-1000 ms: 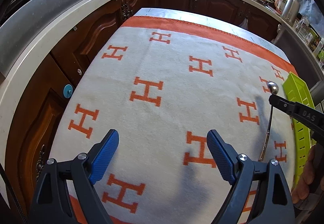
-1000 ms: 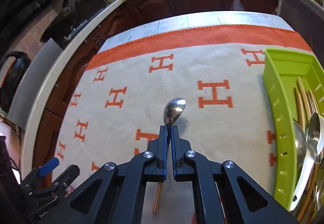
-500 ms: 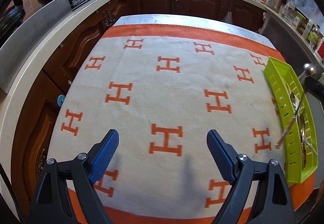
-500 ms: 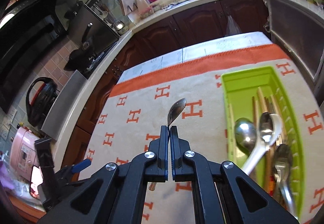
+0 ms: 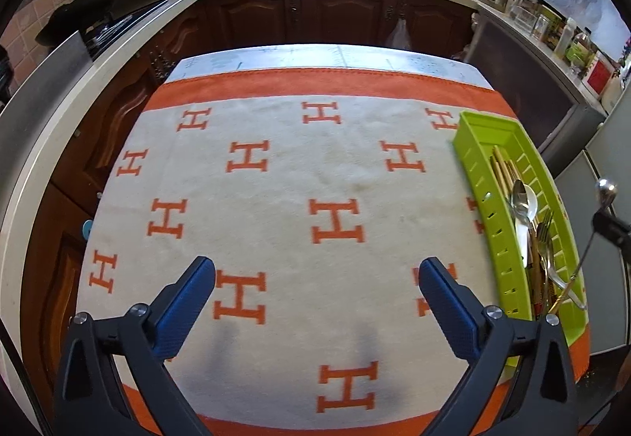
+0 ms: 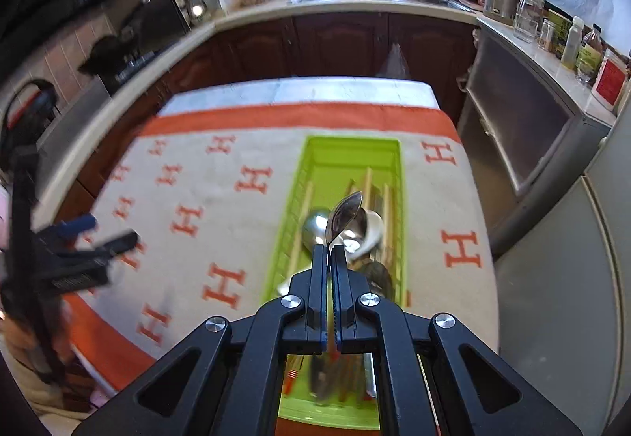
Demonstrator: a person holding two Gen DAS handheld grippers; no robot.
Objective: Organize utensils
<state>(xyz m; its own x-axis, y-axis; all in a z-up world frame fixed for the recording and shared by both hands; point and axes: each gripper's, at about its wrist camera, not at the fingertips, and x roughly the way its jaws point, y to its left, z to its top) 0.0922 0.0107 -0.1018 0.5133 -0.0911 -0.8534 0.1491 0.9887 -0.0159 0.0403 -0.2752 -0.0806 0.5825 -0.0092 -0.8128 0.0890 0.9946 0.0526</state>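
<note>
One spoon [image 6: 344,217], pinched by its handle in your right claw [image 6: 330,258], bowl forward and raised over the green tray [image 6: 315,148] below, ready to join the cutlery there. Your left claw [image 5: 315,302] gapes wide, empty, above the desk [image 5: 276,191].

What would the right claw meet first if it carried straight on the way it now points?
Probably the spoons lying in the green tray, which sit just beyond the spoon the right claw holds; depth is hard to judge.
</note>
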